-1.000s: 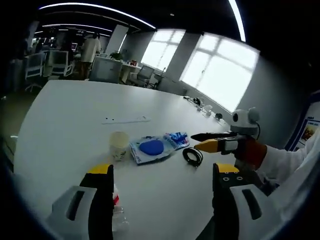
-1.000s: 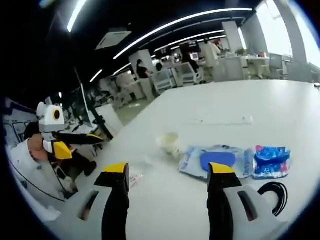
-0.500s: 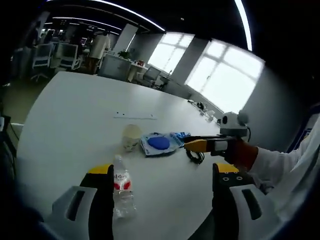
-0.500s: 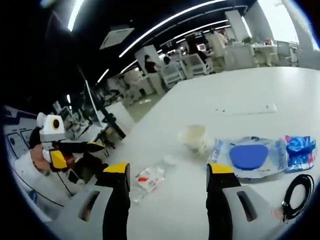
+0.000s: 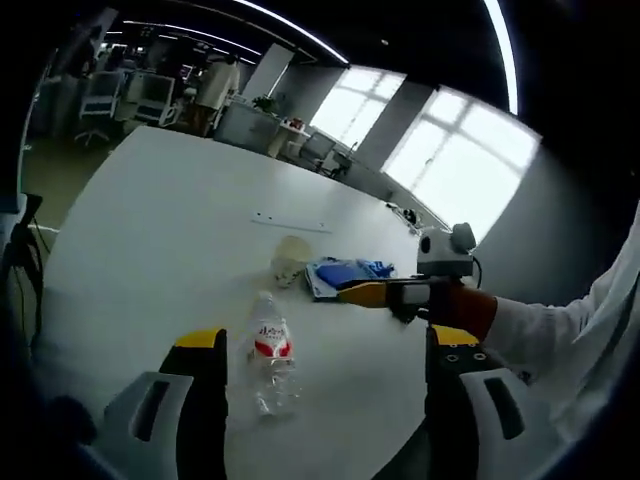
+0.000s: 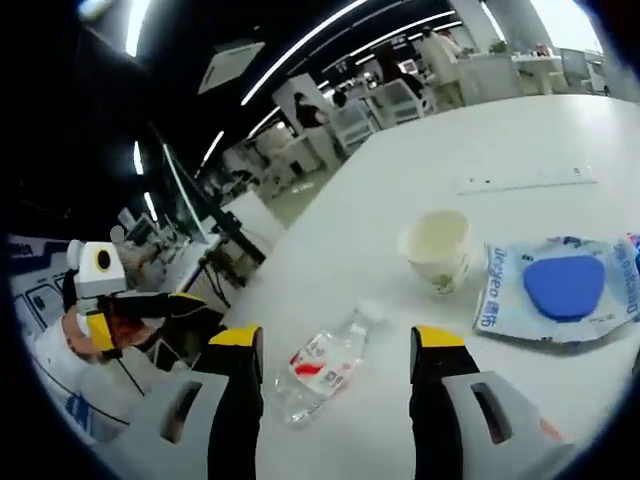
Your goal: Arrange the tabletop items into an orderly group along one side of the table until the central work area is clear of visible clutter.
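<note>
A clear plastic water bottle with a red label (image 5: 270, 352) is seen lying on its side on the large white table (image 5: 150, 220), between the spread yellow-tipped jaws of the left gripper (image 5: 325, 350) but ahead of them and not touched by them. In the right gripper view the same bottle (image 6: 325, 365) is framed between the parted jaws of the right gripper (image 6: 337, 345), its cap toward the cream paper cup (image 6: 437, 245), and nothing is pinched there either. The cup stands upright just beside a flat clear packet holding a blue oval pad (image 6: 555, 290); a crumpled blue wrapper (image 5: 365, 270) is seen at the packet's far end in the left gripper view. The right gripper (image 5: 380, 293) is also seen entering the left gripper view from the right, held by a hand in an orange glove (image 5: 470, 308) over the packet area. A thin pale strip (image 5: 290, 222) lies well apart from the cluster, farther along the table. Broad bare tabletop is left beyond the strip and toward the rounded near edge at the left. The left gripper (image 6: 150, 310) is seen beyond the table's edge in the right gripper view.
</note>
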Motion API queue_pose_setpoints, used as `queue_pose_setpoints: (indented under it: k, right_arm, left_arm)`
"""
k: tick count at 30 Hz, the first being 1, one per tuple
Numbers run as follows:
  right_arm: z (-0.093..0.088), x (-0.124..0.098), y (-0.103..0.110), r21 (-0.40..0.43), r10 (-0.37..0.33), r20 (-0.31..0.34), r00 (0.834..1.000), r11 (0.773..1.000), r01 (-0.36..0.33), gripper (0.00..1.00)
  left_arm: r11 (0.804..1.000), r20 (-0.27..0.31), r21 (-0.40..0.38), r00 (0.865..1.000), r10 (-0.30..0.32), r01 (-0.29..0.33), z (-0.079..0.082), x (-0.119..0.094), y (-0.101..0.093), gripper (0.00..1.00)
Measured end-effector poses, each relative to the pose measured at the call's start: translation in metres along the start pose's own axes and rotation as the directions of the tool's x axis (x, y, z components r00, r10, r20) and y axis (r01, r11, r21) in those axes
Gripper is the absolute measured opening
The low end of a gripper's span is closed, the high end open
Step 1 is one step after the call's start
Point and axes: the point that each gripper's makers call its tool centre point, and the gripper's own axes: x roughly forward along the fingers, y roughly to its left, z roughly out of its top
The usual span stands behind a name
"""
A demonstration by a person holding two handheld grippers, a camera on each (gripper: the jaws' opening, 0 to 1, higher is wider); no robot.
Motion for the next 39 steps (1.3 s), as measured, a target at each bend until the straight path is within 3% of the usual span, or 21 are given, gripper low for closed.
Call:
queue_pose_setpoints:
  k: [13, 22, 30, 37, 39]
  right_arm:
    - [-0.019, 0.051, -0.013, 0.196, 0.026, -0.006, 1.0, 0.98, -0.024, 0.54]
    - [-0.022, 0.072, -0.021, 0.375, 0.052, 0.032, 0.998, 0.925, -0.06, 0.51]
    - [-0.03, 0.084, -0.025, 0.445, 0.071, 0.026, 0.997, 0.892, -0.075, 0.46]
    - [-0.028, 0.093, -0.026, 0.489, 0.105, 0.054, 0.993, 0.864, -0.118, 0.35]
    - [-0.027, 0.096, -0.029, 0.53, 0.12, 0.068, 0.99, 0.837, -0.138, 0.32]
  left_arm:
    - [0.999, 0.006, -0.047, 1.0, -0.015, 0.015, -0.015, 0.0, 0.017, 0.83]
    - [0.996, 0.018, -0.074, 0.999, -0.045, 0.046, -0.018, 0.008, 0.02, 0.83]
    - [0.993, 0.033, -0.101, 0.998, -0.062, 0.065, -0.022, 0.016, 0.022, 0.83]
    - [0.991, 0.041, -0.112, 0.996, -0.075, 0.079, -0.023, 0.019, 0.023, 0.82]
    - [0.99, 0.039, -0.114, 0.996, -0.075, 0.079, -0.024, 0.02, 0.024, 0.82]
